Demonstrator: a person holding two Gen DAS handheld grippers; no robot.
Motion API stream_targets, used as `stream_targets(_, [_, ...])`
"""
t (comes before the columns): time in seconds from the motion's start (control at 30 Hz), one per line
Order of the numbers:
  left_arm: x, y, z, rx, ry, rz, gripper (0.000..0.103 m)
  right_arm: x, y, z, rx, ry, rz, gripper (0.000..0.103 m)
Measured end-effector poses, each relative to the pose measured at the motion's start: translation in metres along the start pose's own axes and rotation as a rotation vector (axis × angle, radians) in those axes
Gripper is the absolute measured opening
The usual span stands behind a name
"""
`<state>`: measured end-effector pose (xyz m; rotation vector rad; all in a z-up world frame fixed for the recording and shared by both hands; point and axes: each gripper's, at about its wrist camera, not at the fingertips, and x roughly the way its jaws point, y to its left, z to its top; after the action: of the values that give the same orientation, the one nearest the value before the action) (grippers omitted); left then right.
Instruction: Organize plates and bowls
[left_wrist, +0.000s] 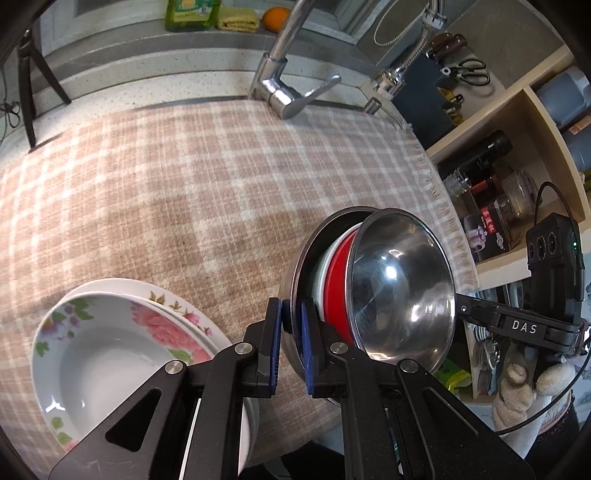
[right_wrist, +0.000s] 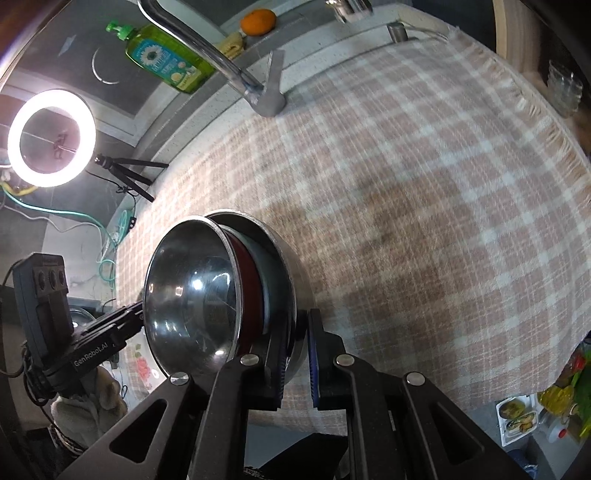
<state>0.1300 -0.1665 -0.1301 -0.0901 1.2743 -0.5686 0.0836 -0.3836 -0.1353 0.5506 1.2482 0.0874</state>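
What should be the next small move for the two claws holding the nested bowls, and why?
Probably lower the bowl stack level onto the checked cloth. The left claw and right claw each pinch the outer steel rim, the stack hangs tilted near the cloth's edge, and the floral plates already lie stacked beside it.

The counter (left_wrist: 122, 79) is mostly covered by a plaid cloth (left_wrist: 184, 177), and two floral plates (left_wrist: 122, 332) are stacked on that.

Bare checked cloth (left_wrist: 184, 177) ahead, faucet (left_wrist: 284, 85) behind (floral plates (left_wrist: 110, 332) left)
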Motion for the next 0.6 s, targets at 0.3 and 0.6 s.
stream_targets(0.3, [-0.03,0.012,-0.001,-0.036,-0.07,0.028,0.009,-0.011,0.039,0.013,-0.076,-0.016,0.013,0.01])
stream_targets(0.6, [-0.071,0.04,-0.011,-0.105,-0.145,0.074,0.009,-0.002,0.092,0.015,-0.174,0.002,0.048,0.01])
